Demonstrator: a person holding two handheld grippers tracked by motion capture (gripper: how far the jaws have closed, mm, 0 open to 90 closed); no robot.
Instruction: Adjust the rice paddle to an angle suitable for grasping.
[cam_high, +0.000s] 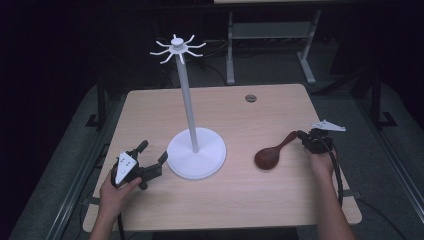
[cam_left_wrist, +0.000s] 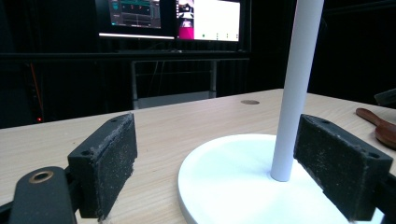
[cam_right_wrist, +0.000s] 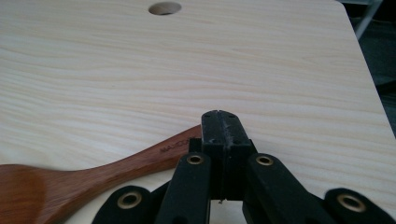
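On the pale wood table (cam_high: 235, 195) in a dark room, left tool (cam_high: 149, 161) agape, right tool (cam_right_wrist: 220, 125) clenched on the wooden spoon (cam_high: 272, 152).

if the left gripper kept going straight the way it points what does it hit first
Most likely the white round base of the tall white hook stand, then its pole. The open left gripper frames both between its fingers, though depth is hard to judge.
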